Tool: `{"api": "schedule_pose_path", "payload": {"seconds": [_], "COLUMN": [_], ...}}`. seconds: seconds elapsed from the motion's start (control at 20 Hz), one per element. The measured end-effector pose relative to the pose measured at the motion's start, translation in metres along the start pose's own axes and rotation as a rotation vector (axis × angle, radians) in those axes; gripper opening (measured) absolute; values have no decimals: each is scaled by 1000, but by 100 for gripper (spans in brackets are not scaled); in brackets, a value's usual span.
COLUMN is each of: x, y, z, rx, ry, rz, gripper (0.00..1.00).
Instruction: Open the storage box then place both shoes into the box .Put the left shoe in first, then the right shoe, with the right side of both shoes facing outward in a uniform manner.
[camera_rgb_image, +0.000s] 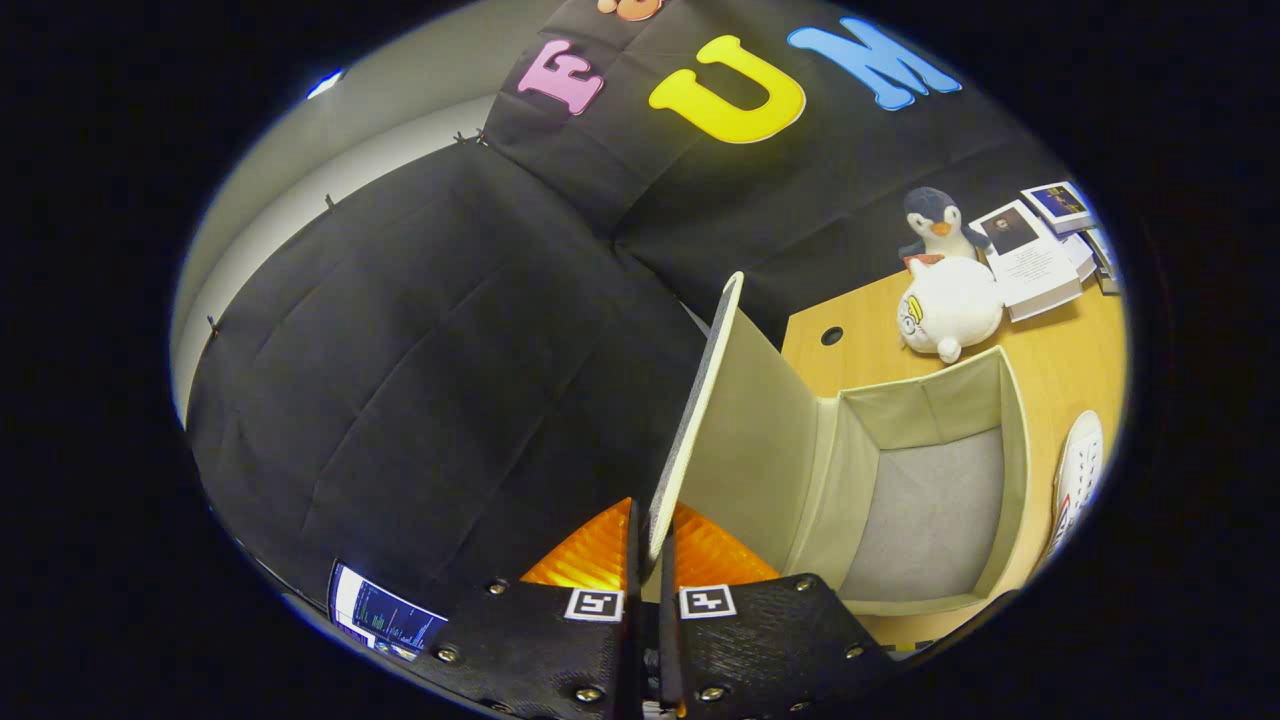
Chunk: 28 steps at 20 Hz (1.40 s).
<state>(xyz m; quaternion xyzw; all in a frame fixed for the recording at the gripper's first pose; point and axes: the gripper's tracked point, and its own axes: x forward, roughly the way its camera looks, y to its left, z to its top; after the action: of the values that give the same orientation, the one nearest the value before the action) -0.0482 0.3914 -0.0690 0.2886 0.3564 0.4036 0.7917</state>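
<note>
The storage box (930, 420) stands open on the wooden table (1050, 340), its beige walls around a grey floor with nothing on it. Its lid (715, 400) is raised upright on the box's left side. My gripper (650, 545) is shut on the lid's near edge, both orange fingers (590, 555) pressing the thin panel between them. A white shoe (1080, 475) lies on the table just past the box's right wall, partly cut off.
Beyond the box sit a white plush toy (950, 305) and a penguin plush (935, 225). Some books and leaflets (1040, 255) lie at the table's far right. A round cable hole (831, 335) is in the tabletop. A screen (385, 615) glows low on the left.
</note>
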Motion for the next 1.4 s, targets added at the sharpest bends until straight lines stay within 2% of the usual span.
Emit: {"api": "schedule_pose_path", "payload": {"seconds": [0.15,0.2,0.25,0.35,0.45,0.6,0.95,1.4], "x": [20,21,26,31,36,35,-7,-93], "y": [7,8,12,10,5,0,-53,-142], "z": [-7,-12,-16,-17,-16,-15,15,56], "rx": [-19,-27,-30,-75,-125,-150,-199,-205], "ry": [19,28,37,34,28,14,-66,-169], "rz": [10,12,27,-1,-29,-46,-183,-393], "gripper": [6,11,11,20,44,96,97,97]}}
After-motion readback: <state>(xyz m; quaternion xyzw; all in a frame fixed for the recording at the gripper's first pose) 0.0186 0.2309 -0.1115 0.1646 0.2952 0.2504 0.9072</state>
